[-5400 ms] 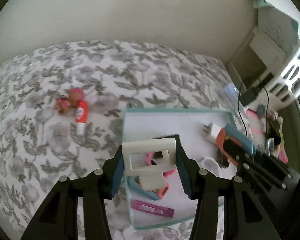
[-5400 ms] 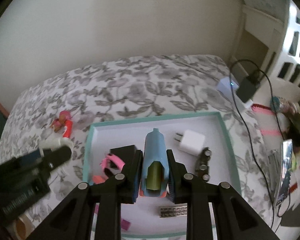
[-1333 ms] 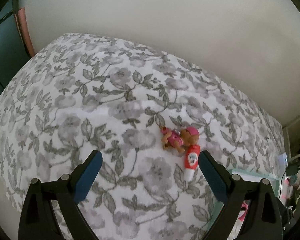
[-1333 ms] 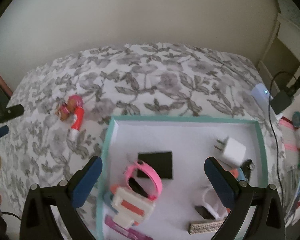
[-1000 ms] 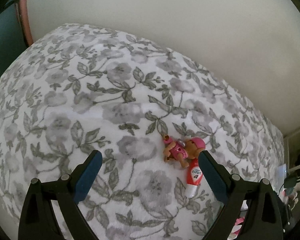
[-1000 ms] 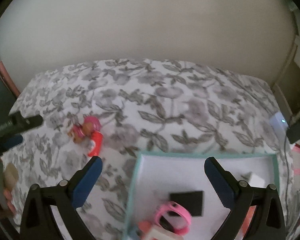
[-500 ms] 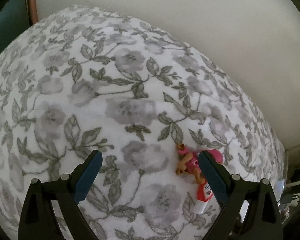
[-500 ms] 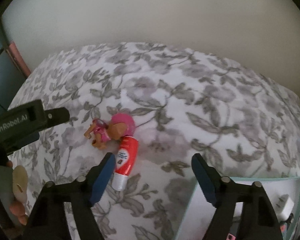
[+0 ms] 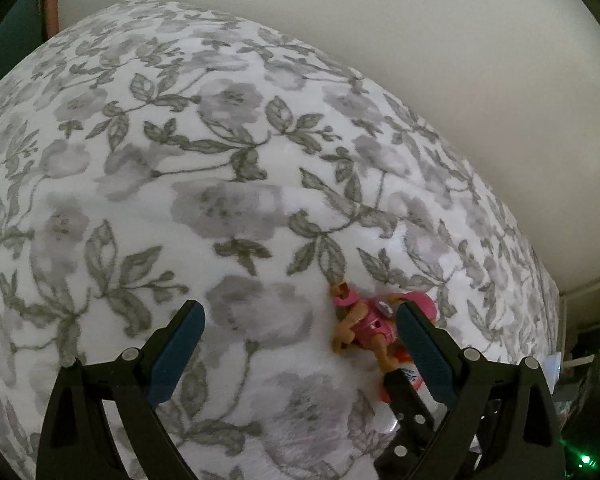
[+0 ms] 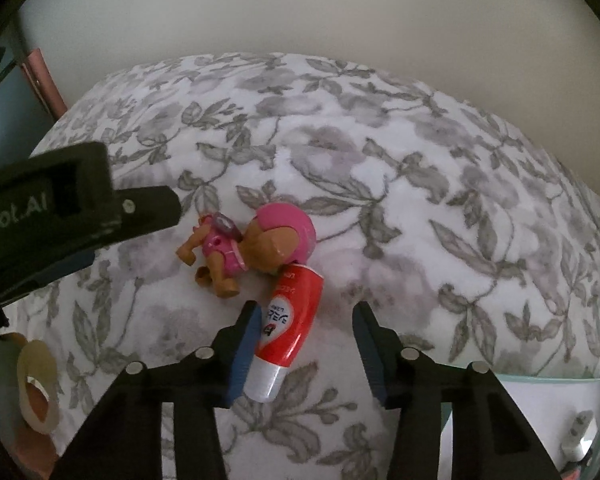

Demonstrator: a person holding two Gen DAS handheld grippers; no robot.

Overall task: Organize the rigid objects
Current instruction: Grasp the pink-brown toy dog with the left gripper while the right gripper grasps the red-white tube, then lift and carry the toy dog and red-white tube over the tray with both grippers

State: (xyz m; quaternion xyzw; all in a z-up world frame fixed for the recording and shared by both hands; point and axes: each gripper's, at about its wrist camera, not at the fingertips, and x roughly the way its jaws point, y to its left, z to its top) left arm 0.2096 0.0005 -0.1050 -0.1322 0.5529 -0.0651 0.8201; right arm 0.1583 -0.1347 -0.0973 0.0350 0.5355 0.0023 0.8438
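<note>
A pink and tan toy dog figure (image 10: 244, 244) lies on the floral bedspread (image 10: 400, 184), its head touching a red tube with a white cap (image 10: 286, 326). My right gripper (image 10: 306, 312) is open, its fingers on either side of the tube's lower half; the left finger is very close to the tube. My left gripper (image 9: 300, 312) is open and empty. The toy dog (image 9: 366, 326) lies just inside its right finger, which hides part of the toy and most of the red tube (image 9: 404, 380). The left gripper's body (image 10: 60, 216) shows at the left of the right wrist view.
A corner of the teal-rimmed tray (image 10: 560, 378) with a white charger (image 10: 580, 432) in it shows at the lower right of the right wrist view. A pale wall runs behind the bed. A dark door or panel edge (image 9: 48, 4) stands at the far left.
Both grippers let go of the items held 5.4 s ago and moved left from the tray to the toy and tube. The right gripper has narrowed and now straddles the tube.
</note>
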